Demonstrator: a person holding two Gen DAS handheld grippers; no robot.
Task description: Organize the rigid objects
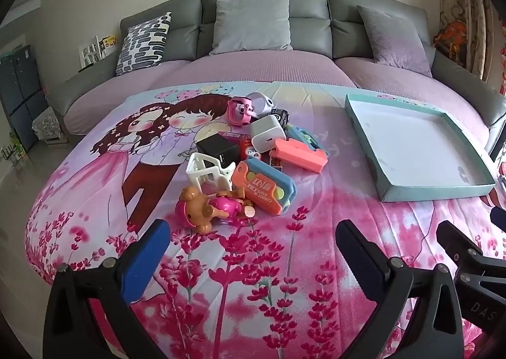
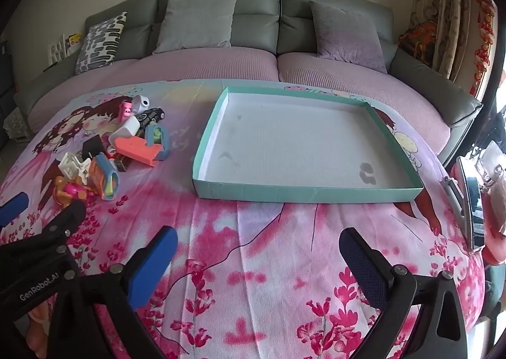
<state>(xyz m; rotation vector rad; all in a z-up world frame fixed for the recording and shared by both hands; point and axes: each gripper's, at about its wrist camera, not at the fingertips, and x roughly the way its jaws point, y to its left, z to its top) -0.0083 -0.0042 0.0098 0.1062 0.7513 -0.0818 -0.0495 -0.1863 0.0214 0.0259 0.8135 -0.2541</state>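
Evidently nothing has been sorted yet. The teal tray [image 2: 308, 191] sits straight ahead of the right tongs [image 2: 264, 267] with its white floor bare (a couple of grey smudges aside), and every toy is heaped in one pile [image 1: 249, 156] ahead of the left tongs [image 1: 253, 251], well apart from the tray's near-left wall.

Both tongs hover over the pink floral blanket [image 1: 284, 295] with their blue pads spread wide and nothing between them, angled down toward the bed.

Closest to the left tongs lies the brown bear figure [image 1: 197, 204] on a pink base, just beside the orange and blue case [image 1: 264, 188]. Behind those are a white clip frame [image 1: 205, 171], a black block [image 1: 218, 149], a white charger cube [image 1: 268, 134], a coral block [image 1: 300, 153] and, farthest off, a pink gadget [image 1: 240, 111] and a grey one [image 1: 261, 103].

By my reckoning the whole job remains: each piece has to be lifted across and laid in the tray.
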